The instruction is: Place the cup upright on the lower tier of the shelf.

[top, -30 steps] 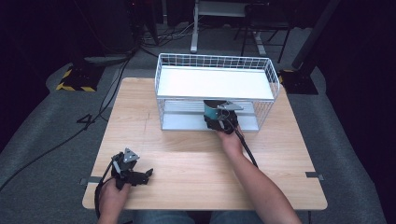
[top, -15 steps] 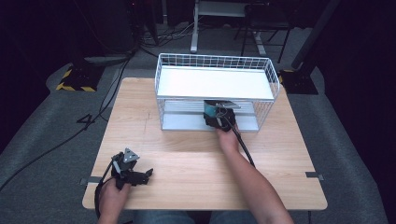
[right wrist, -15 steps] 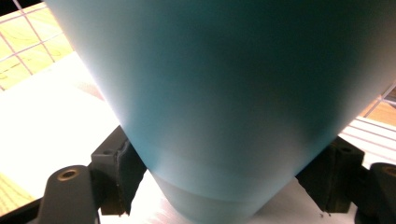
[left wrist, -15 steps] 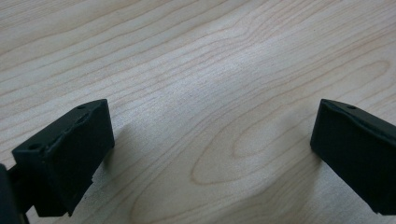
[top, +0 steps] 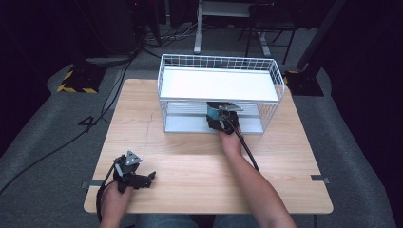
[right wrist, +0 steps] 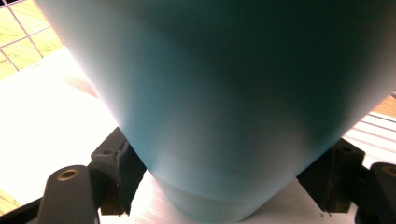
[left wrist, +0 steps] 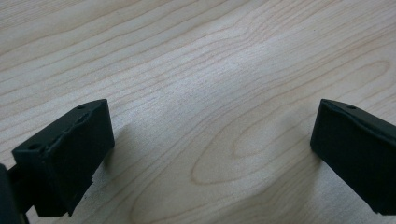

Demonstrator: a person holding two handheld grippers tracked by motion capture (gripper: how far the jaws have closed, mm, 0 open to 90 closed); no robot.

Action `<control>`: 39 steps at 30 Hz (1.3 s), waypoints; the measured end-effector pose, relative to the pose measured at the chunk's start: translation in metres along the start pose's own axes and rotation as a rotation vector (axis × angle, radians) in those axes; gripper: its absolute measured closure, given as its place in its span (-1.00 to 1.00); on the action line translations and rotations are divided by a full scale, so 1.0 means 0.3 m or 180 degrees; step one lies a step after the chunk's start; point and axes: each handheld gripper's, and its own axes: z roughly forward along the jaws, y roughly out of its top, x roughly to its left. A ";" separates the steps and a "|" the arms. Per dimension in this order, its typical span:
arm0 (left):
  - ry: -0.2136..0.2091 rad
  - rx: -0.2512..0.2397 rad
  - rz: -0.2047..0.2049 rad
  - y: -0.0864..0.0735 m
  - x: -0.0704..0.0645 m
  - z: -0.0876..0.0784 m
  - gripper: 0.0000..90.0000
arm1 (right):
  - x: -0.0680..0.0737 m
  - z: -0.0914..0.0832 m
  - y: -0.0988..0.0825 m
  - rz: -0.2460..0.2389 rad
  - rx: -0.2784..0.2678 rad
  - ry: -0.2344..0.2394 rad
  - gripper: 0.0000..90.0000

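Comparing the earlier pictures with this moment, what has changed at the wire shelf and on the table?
Hardly anything has visibly changed. The right tool has stayed at the front of the white wire shelf, at its lower level, clamped on the teal cup as before. The left tool has stayed open on the wooden table near the front left corner, with nothing between its jaws.

**Teal cup at the wire rack's lower shelf**

A teal cup (right wrist: pixel 224 116), smooth and matte, widens away from its narrow base in the right gripper view. In the high view the teal cup (top: pixel 212 113) sits at the front edge of the white wire rack (top: pixel 218 64), under its upper shelf, just above the lower one.
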 end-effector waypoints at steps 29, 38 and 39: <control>-0.0004 0.0005 0.0007 0.000 0.000 0.000 -1.00 | -0.014 -0.121 0.002 -0.0098 -0.0028 0.0133 -0.72; -0.0003 0.0004 0.0006 0.000 0.000 0.000 -1.00 | -0.038 -0.224 0.016 -0.0221 0.0023 0.0231 -0.69; -0.0002 0.0001 -0.0002 0.000 -0.001 0.000 -1.00 | -0.039 -0.237 0.016 -0.0229 0.0014 0.0244 -0.69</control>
